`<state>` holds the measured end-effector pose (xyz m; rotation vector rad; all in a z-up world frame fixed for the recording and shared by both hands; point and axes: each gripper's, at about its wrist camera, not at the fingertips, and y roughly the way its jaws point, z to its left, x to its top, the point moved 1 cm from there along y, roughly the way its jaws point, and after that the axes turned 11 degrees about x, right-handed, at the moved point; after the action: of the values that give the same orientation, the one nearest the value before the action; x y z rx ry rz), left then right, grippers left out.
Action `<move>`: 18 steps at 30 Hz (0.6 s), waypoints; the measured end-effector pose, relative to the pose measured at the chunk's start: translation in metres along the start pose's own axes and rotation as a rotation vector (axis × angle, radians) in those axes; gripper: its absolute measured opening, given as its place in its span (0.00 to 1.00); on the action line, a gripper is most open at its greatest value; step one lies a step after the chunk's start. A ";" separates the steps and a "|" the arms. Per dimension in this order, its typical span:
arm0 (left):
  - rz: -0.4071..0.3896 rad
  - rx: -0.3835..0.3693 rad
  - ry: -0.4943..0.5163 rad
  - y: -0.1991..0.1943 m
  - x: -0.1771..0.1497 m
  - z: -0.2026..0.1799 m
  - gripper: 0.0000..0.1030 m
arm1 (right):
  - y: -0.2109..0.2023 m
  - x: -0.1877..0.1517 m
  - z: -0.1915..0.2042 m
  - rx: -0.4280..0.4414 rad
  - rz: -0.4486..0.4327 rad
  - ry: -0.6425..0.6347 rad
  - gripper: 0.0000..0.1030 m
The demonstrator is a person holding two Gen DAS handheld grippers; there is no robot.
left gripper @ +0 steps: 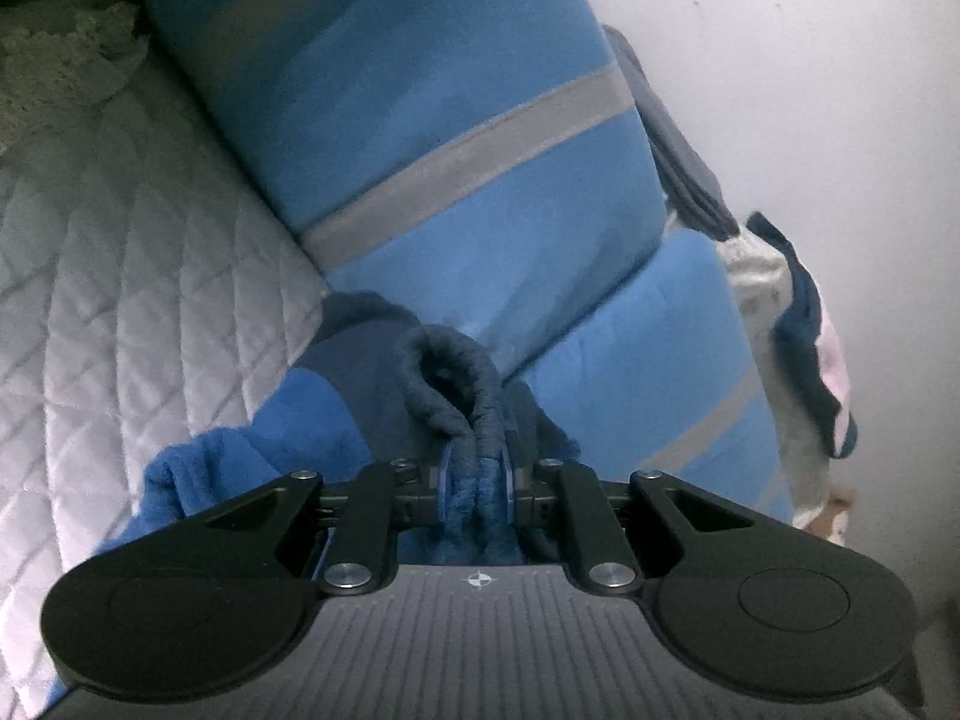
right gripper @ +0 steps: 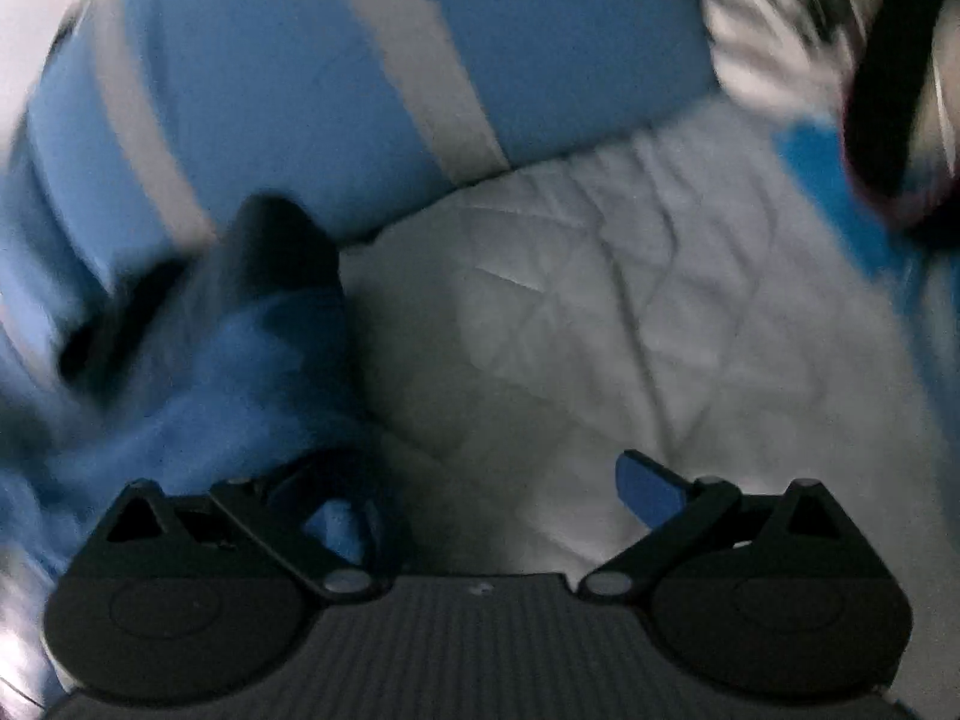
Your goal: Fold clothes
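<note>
A fleece garment, dark navy (left gripper: 444,372) with a brighter blue part (left gripper: 270,438), lies bunched on the white quilted cover (left gripper: 120,300). My left gripper (left gripper: 477,480) is shut on a raised fold of the navy fleece, which is pinched between its two blue pads. In the blurred right wrist view the same garment (right gripper: 240,360) lies at the left. My right gripper (right gripper: 492,510) is open over the quilted cover (right gripper: 600,300), its left pad (right gripper: 336,525) at the garment's edge. Nothing sits between its fingers.
Light blue cushions with grey stripes (left gripper: 420,120) (right gripper: 360,60) lean behind the garment. A heap of other clothes (left gripper: 798,348) (right gripper: 810,48) lies beside them. A pale wall (left gripper: 810,90) stands at the right in the left wrist view.
</note>
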<state>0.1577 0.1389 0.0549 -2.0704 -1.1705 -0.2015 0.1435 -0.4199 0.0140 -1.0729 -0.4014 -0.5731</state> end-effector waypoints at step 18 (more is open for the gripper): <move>0.005 -0.027 -0.012 -0.005 -0.001 -0.002 0.15 | 0.011 0.019 0.049 0.112 -0.098 -0.095 0.29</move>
<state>0.1534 0.1386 0.0580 -2.1007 -1.1755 -0.2036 0.1636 -0.3764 0.0386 -0.9786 -0.5649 -0.5809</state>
